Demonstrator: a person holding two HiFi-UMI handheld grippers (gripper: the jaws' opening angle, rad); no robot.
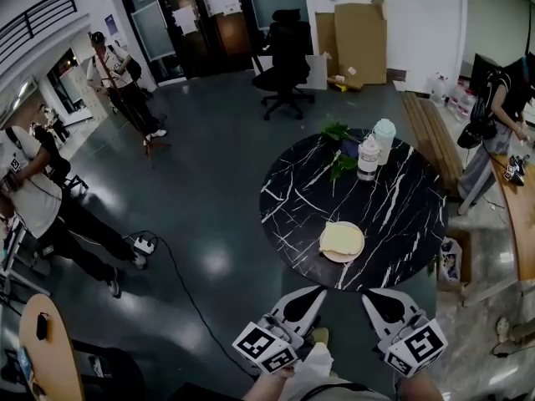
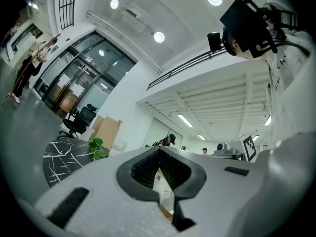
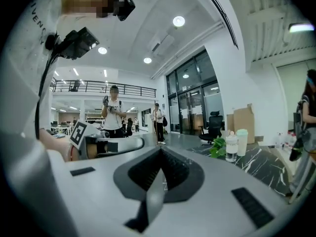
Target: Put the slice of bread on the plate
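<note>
A pale slice of bread (image 1: 341,239) lies on a small white plate (image 1: 343,258) near the front edge of the round black marble table (image 1: 393,215). Both grippers are held in front of the table, short of its edge and apart from the plate. My left gripper (image 1: 311,296) has its jaws together with nothing between them, and its own view shows the tips meeting (image 2: 159,150). My right gripper (image 1: 374,297) is shut and empty as well, its tips touching (image 3: 160,150). In the gripper views the bread is hidden; only parts of the table (image 2: 59,157) (image 3: 256,164) show.
At the table's far side stand a clear bottle (image 1: 368,157), a white cup with a green lid (image 1: 384,137) and a leafy plant (image 1: 338,144). An office chair (image 1: 284,53), cardboard boxes (image 1: 359,40), a wooden bench (image 1: 430,136) and a floor cable with power strip (image 1: 144,243) surround it. People stand left and right.
</note>
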